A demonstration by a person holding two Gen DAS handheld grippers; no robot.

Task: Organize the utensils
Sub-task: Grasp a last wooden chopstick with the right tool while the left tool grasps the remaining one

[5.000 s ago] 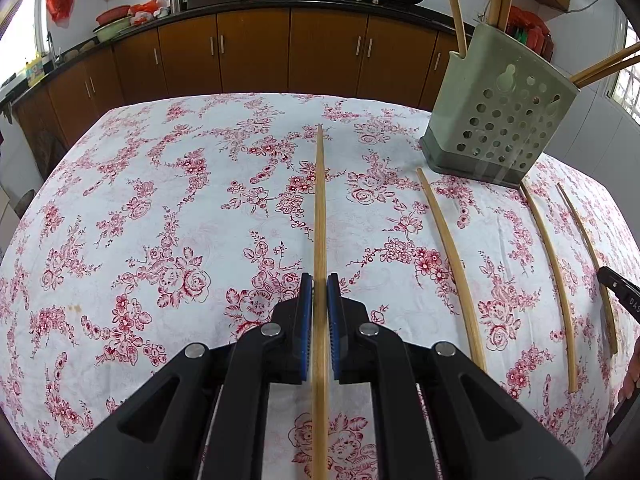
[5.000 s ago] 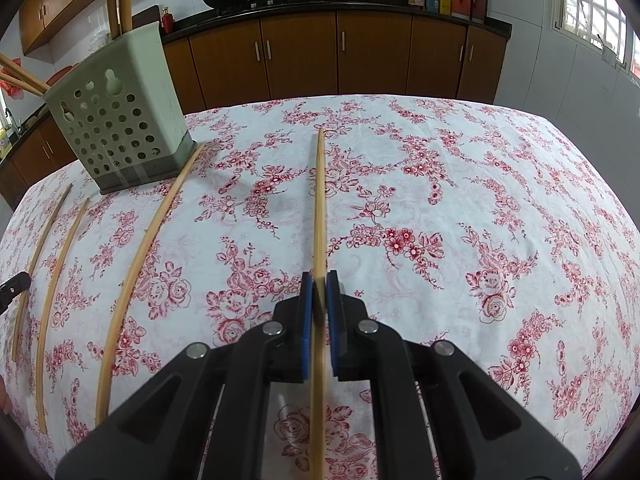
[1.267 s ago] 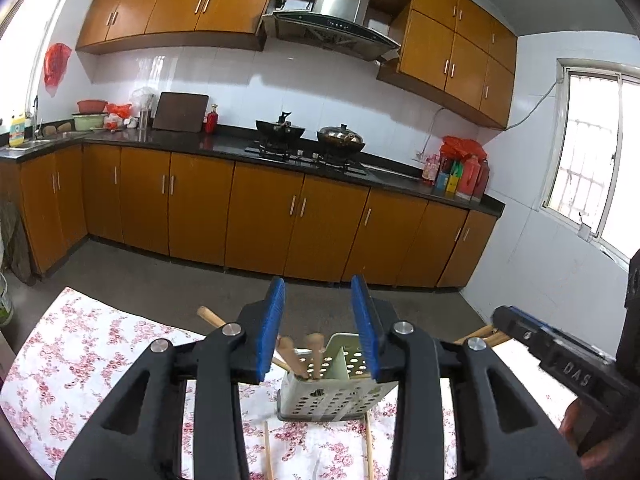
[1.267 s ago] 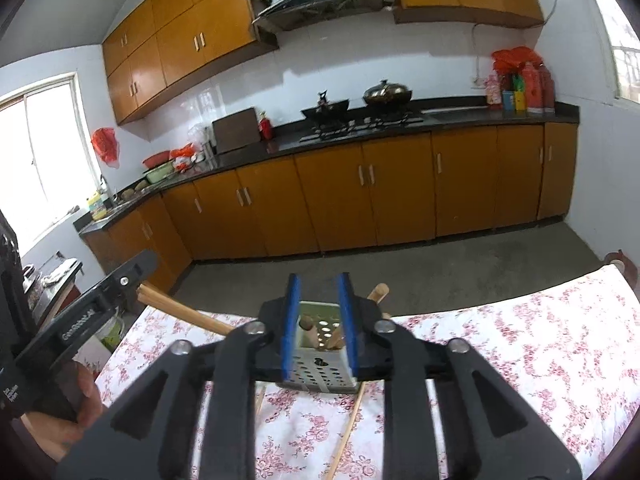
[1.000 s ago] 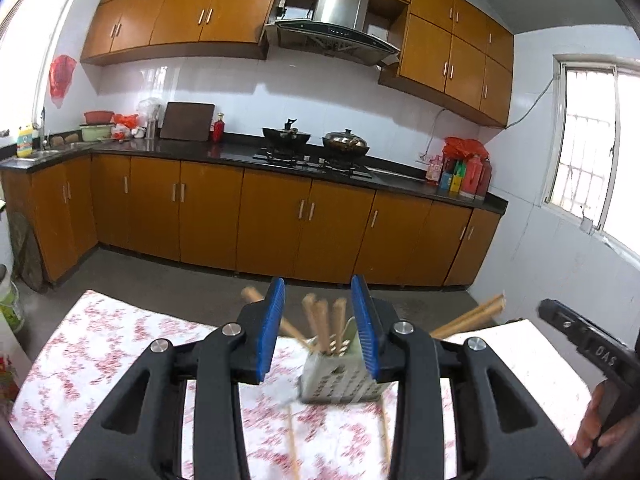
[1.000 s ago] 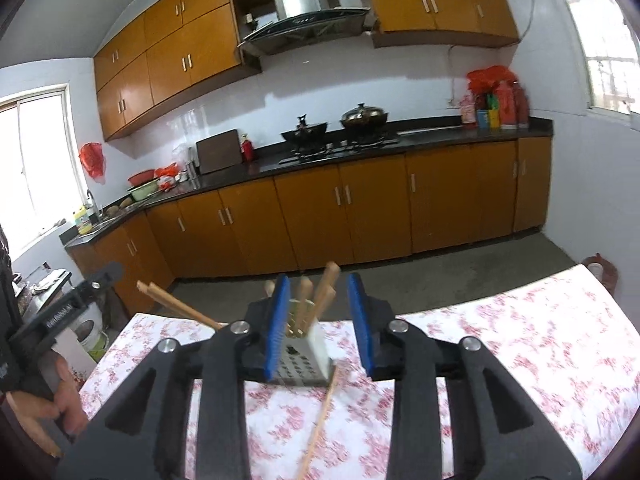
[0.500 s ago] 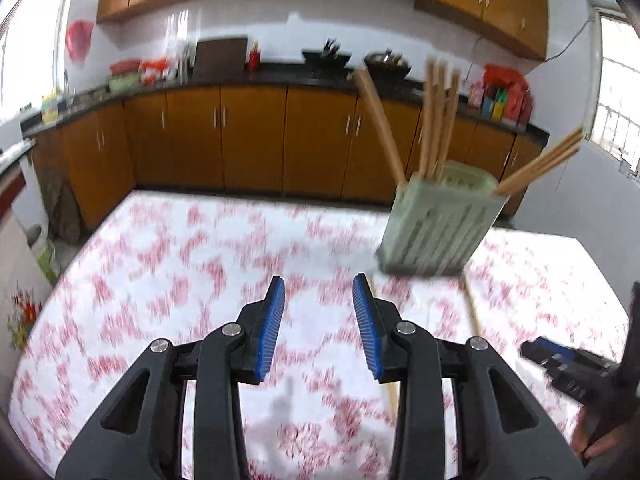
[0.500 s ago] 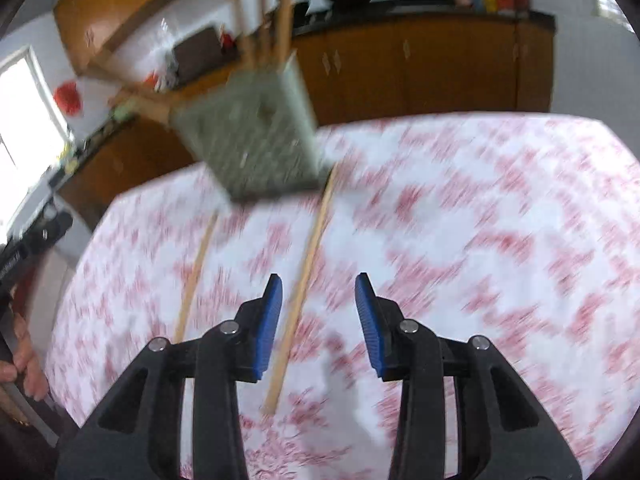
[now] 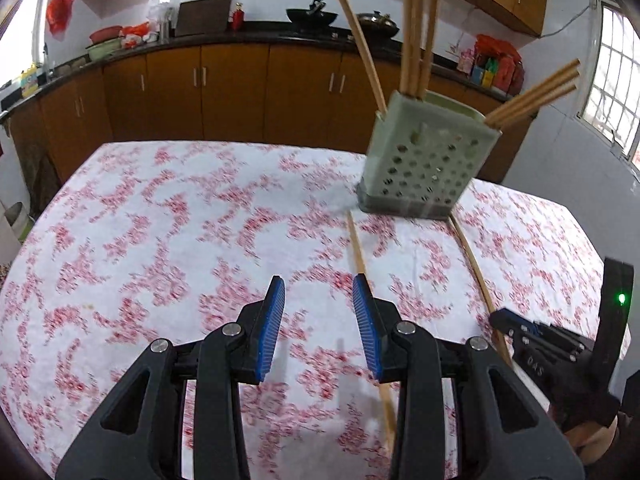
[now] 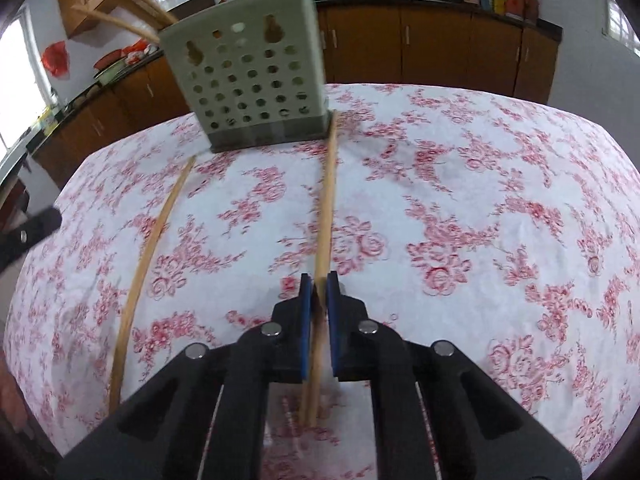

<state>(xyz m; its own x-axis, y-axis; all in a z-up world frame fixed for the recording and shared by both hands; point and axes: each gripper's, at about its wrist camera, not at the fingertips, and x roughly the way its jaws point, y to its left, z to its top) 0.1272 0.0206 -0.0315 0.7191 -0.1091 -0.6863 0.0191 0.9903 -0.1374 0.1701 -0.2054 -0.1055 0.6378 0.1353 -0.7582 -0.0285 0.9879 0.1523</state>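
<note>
Table [image 9: 160, 208] under a red-flowered cloth fills both views; kitchen cabinets [image 9: 224, 88] behind. Green perforated holder [image 9: 424, 160] stands upright at the far side of the cloth, already carrying several chopsticks, some upright, some leaning out over its rim. 2 chopsticks lie flat on the cloth, both running from near the holder's base toward the person. Right gripper [image 10: 317, 312]: blue pads closed on the near end of the right-hand chopstick [image 10: 326, 208], whose far tip sits just beside the holder's corner. Left gripper [image 9: 319, 320]: jaws apart, nothing between them, hovering over bare cloth; the other chopstick [image 9: 360, 264] runs past just outside its right pad and under that finger. Step in hand, as I read it: pickup of the last 2 sticks, right side gripped, left side not yet lined up. Next move likely calls for shifting the left gripper sideways until the stick sits between the pads, then closing; the right needs a lift and a tip-up toward vertical before dropping into the holder. Risk: the thin stick pivoting in the pads.
</note>
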